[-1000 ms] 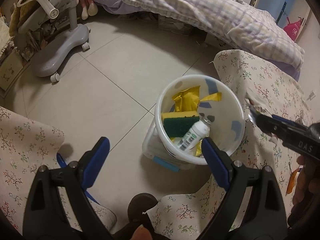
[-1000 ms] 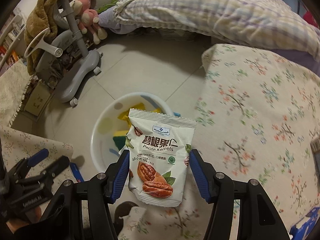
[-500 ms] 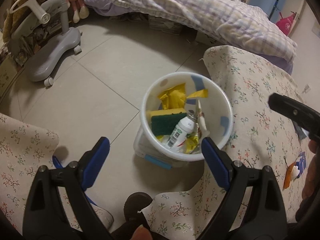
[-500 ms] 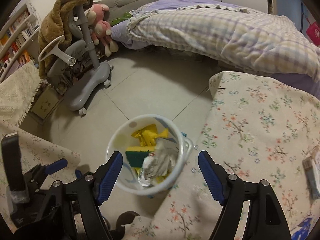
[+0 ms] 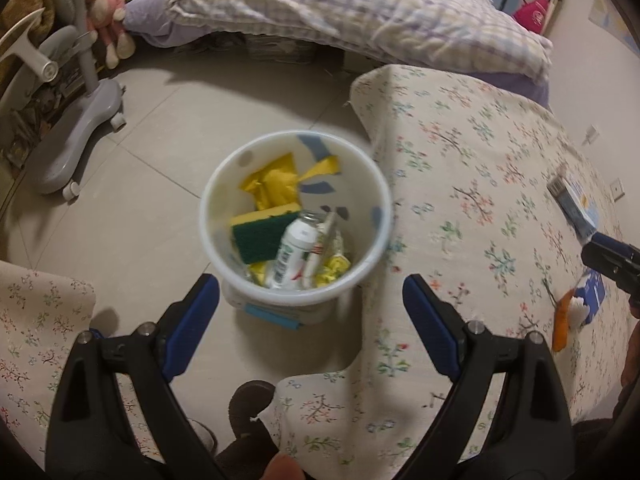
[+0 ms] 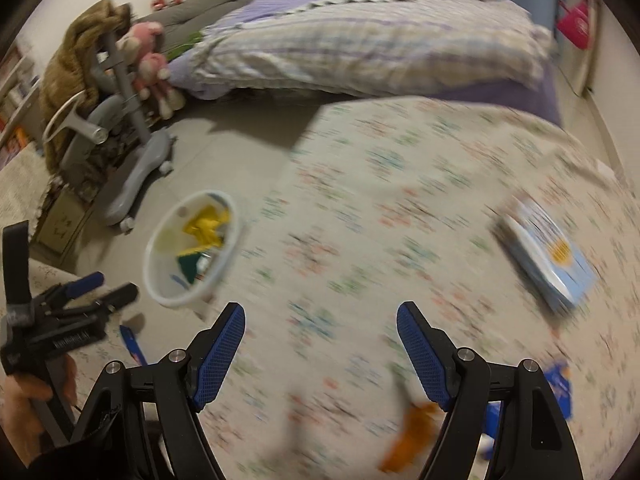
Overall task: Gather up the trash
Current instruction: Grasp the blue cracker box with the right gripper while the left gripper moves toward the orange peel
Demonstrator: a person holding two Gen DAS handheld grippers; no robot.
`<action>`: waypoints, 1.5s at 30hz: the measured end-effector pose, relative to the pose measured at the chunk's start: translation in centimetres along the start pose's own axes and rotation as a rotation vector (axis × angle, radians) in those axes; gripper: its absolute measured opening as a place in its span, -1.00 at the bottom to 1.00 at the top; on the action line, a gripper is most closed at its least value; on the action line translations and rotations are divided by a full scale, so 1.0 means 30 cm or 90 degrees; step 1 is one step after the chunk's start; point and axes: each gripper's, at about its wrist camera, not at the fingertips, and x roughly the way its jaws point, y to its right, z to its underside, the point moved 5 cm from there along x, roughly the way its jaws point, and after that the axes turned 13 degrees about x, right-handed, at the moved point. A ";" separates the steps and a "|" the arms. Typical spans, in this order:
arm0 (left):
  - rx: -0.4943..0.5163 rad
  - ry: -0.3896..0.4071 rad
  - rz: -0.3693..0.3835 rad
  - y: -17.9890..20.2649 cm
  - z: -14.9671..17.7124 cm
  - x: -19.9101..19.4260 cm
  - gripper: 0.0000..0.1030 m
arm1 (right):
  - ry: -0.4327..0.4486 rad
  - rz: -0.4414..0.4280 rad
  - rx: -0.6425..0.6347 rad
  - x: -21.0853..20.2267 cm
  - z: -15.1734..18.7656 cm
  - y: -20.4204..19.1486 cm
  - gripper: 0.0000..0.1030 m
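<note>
A white bin [image 5: 209, 216] stands on the floor beside a low table under a floral cloth [image 5: 480, 200]. Inside it lie a yellow wrapper [image 5: 276, 184], a green-and-yellow sponge [image 5: 260, 236], a white bottle [image 5: 294, 252] and a snack bag [image 5: 322, 246] seen edge-on. My left gripper [image 5: 308, 292] hovers open above the bin's near side, holding nothing. My right gripper [image 6: 320, 320] is open and bare over the cloth, right of the bin [image 6: 160, 280]. An orange wrapper [image 6: 412, 432] and a blue wrapper [image 6: 560, 384] lie just beyond its right finger. The right wrist view is blurred.
A pale blue box [image 6: 548, 260] rests on the cloth at the right. A grey wheeled chair base [image 5: 76, 136] stands on the tiled floor at the left, with a pink plush toy [image 5: 110, 12] above it. A bed with a checked quilt [image 5: 360, 12] runs along the back.
The right gripper opened and let the snack bag fall into the bin, then swung right over the cloth. The left gripper drifted so the bin sits more to the left in its view.
</note>
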 end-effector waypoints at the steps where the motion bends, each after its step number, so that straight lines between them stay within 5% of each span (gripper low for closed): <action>1: 0.006 0.000 0.000 0.015 -0.001 -0.001 0.80 | -0.001 0.007 0.010 -0.010 0.006 0.041 0.55; 7: 0.041 -0.009 0.006 0.117 -0.020 0.016 0.80 | -0.004 0.106 0.055 -0.057 0.042 0.285 0.55; 16: 0.055 -0.017 0.035 0.248 -0.055 0.028 0.80 | -0.032 0.154 0.068 -0.081 0.088 0.452 0.55; 24: 0.073 -0.033 0.087 0.389 -0.061 0.036 0.80 | -0.058 0.161 0.166 -0.077 0.123 0.539 0.56; 30: 0.101 -0.038 0.097 0.461 -0.060 0.040 0.80 | -0.093 0.086 0.292 -0.064 0.148 0.576 0.57; 35: 0.107 -0.043 0.102 0.479 -0.056 0.043 0.80 | -0.071 0.077 0.385 -0.041 0.130 0.596 0.71; 45: 0.105 -0.054 0.102 0.457 -0.035 0.050 0.80 | -0.062 0.189 0.367 0.049 0.107 0.579 0.71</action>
